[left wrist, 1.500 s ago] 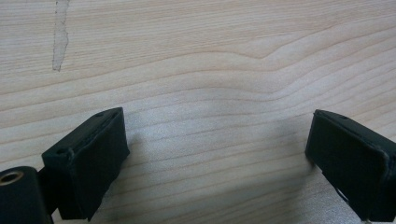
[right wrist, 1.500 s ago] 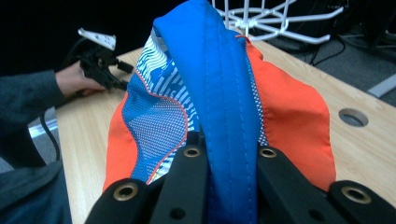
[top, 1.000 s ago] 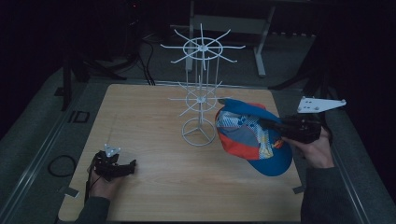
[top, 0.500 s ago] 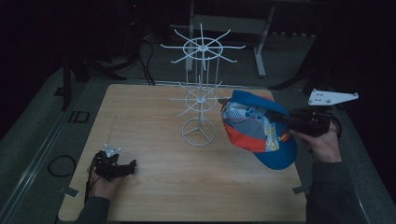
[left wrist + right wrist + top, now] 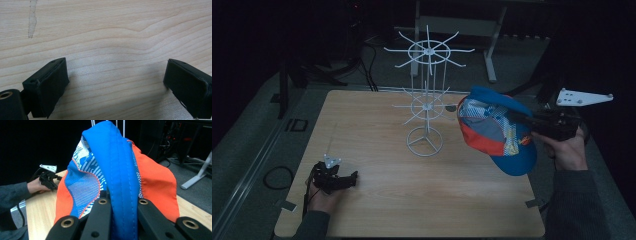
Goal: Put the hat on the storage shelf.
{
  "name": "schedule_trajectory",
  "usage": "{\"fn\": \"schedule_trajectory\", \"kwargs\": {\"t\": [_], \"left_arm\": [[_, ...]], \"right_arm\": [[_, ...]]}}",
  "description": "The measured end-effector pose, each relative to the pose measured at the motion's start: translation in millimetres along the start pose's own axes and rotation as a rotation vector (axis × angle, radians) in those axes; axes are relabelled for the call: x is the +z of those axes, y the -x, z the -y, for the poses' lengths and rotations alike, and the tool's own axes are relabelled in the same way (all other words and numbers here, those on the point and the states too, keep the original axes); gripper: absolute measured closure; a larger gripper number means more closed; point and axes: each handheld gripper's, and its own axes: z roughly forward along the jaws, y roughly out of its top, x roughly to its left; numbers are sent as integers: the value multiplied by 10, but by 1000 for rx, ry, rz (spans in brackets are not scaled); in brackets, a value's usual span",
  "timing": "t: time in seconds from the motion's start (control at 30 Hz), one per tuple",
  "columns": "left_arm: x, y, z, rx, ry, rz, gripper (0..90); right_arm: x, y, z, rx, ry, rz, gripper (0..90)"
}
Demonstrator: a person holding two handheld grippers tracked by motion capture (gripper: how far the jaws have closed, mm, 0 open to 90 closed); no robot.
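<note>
Dim room, pale wood tabletop [image 5: 377,125]: right gripper [image 5: 523,121] pinches the blue-orange fabric cap [image 5: 492,131] mid-air just right of the white wire rack [image 5: 426,97], left gripper [image 5: 353,176] gapes idle; cap's brim could snag a prong and tip it.

The right gripper [image 5: 523,121] has drawn back from the white rack [image 5: 426,107] and lifted a little, carrying the cap [image 5: 494,131] clamped in its jaws farther out past the table's [image 5: 377,120] right edge.
</note>
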Motion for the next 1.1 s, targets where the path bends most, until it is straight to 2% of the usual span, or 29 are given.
{"fn": "schedule_trajectory", "kwargs": {"t": [0.47, 1.1], "left_arm": [[0, 0, 0, 0, 0, 0, 61], [0, 0, 0, 0, 0, 0, 61]], "right_arm": [[-35, -17, -148, -15, 6, 9, 885], [-125, -19, -276, -24, 54, 6, 886]]}}
